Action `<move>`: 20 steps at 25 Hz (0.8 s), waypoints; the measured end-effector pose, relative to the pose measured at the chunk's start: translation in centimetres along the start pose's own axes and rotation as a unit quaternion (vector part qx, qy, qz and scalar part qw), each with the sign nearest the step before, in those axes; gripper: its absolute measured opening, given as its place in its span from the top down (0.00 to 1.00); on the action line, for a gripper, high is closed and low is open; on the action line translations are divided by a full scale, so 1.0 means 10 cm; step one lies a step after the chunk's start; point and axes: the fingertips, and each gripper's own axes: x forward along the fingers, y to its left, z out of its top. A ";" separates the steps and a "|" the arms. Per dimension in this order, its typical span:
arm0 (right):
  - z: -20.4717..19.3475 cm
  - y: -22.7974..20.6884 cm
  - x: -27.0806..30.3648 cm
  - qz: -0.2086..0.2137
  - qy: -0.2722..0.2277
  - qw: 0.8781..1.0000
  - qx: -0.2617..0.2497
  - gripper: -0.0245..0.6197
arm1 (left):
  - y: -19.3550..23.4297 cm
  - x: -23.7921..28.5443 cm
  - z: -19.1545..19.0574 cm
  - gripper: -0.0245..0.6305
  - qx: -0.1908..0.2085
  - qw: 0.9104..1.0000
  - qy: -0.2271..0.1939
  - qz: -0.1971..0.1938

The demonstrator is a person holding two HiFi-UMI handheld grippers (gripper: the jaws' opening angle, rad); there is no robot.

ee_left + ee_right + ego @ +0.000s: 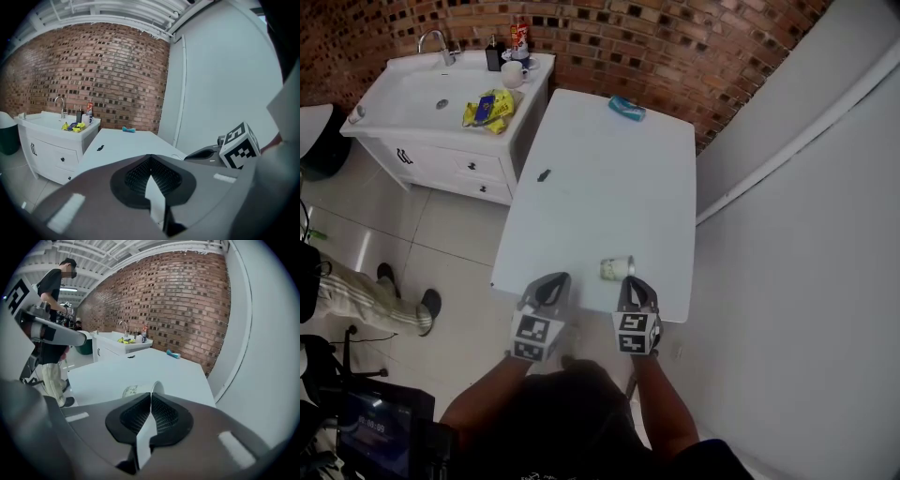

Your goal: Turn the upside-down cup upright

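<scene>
Cup (617, 268) is lying on its side on the white table (609, 187), close to the near edge, with its open mouth facing the wall side. The head view is showing it just beyond the tip of the right gripper (634, 284) and a little towards the left gripper (555, 279); whether it is touching the right gripper's tip cannot be told. Both grippers are hovering side by side over the near edge of the table.

The right gripper view is looking along jaws that are pressed together with nothing between them, and the cup's printed side and pale rim are peeking out just past their tips. The left gripper view is likewise showing its jaws pressed together and empty. The table top is stretching ahead of them, and the marker cube (239, 145) of the right gripper is sitting at that view's right.

Only the head view is giving the whole layout: a blue object (626, 108) is lying at the table's far end, a small dark item (544, 174) is resting near the left edge, and a white sink cabinet (441, 141) is standing beside the table with a yellow packet (490, 110) in its basin.

Only the right gripper view is showing a person (51, 310) standing at full height to the left.
</scene>
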 end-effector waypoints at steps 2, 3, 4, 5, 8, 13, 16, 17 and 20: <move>0.02 0.00 -0.01 -0.005 0.001 1.000 -0.022 0.93 | 0.01 -0.03 0.00 0.96 0.000 1.000 -0.001 -0.002; 0.03 0.00 -0.01 -0.008 0.002 0.999 -0.036 0.93 | 0.01 -0.04 0.00 0.96 0.000 1.000 -0.001 -0.002; 0.04 -0.01 -0.01 -0.011 0.003 0.999 -0.053 0.93 | 0.02 -0.05 0.00 0.96 0.000 1.000 -0.001 -0.002; 0.05 -0.02 0.00 -0.016 0.004 0.997 -0.073 0.93 | 0.03 -0.06 0.00 0.96 0.001 1.000 0.000 -0.001; 0.07 -0.03 0.03 -0.031 0.006 0.989 -0.142 0.93 | 0.06 -0.09 -0.03 0.96 0.001 1.000 0.001 0.001; 0.17 0.03 0.10 -0.043 0.014 0.968 -0.247 0.94 | 0.09 -0.12 -0.06 0.96 0.000 1.000 0.003 0.001; 0.25 0.12 0.14 -0.038 0.010 0.947 -0.319 0.94 | 0.13 -0.15 -0.06 0.96 -0.002 1.000 0.004 0.004; 0.27 0.16 0.15 -0.036 0.008 0.938 -0.345 0.94 | 0.14 -0.16 -0.06 0.96 -0.002 1.000 0.004 0.006; 0.28 0.27 0.19 -0.029 0.005 0.919 -0.394 0.94 | 0.14 -0.16 -0.04 0.96 -0.004 1.000 0.004 0.008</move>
